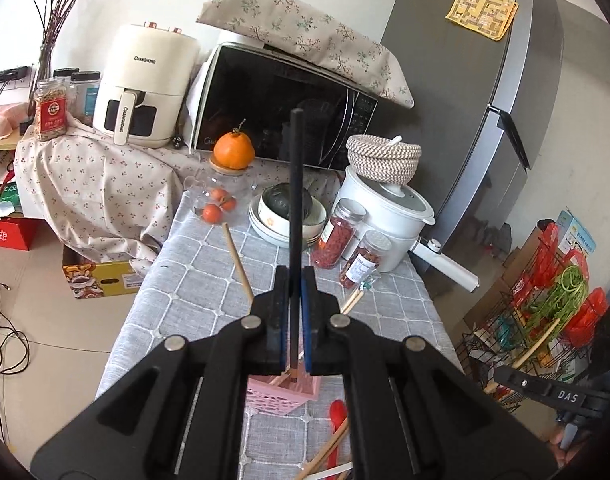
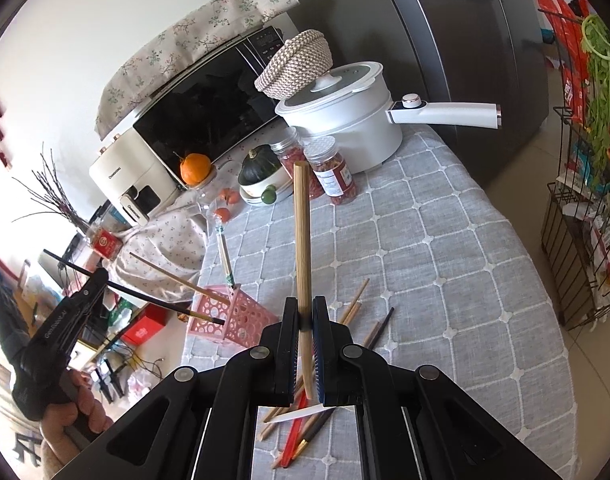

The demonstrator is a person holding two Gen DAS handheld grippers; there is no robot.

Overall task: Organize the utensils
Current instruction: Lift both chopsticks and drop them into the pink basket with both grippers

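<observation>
My left gripper (image 1: pixel 295 276) is shut on a black chopstick (image 1: pixel 296 184) whose lower tip is over the pink perforated holder (image 1: pixel 281 394). In the right wrist view this gripper (image 2: pixel 91 284) holds the black chopstick (image 2: pixel 145 300) slanting into the pink holder (image 2: pixel 241 316), where a wooden chopstick (image 2: pixel 173 278) and a patterned one (image 2: pixel 224 256) stand. My right gripper (image 2: pixel 304 308) is shut on a wooden chopstick (image 2: pixel 303 240), held upright above loose chopsticks (image 2: pixel 369 320) on the grey checked tablecloth (image 2: pixel 445 260). It shows at the right edge of the left wrist view (image 1: pixel 509 372).
A white pot (image 2: pixel 345 120), two spice jars (image 2: pixel 333 172), stacked bowls with a squash (image 2: pixel 261 184), a glass jar with an orange (image 1: pixel 233 152), a microwave (image 1: pixel 281 108) and an air fryer (image 1: pixel 145 88) stand at the back. A red spoon (image 1: pixel 337 420) lies near. A wire rack (image 2: pixel 585 220) stands right.
</observation>
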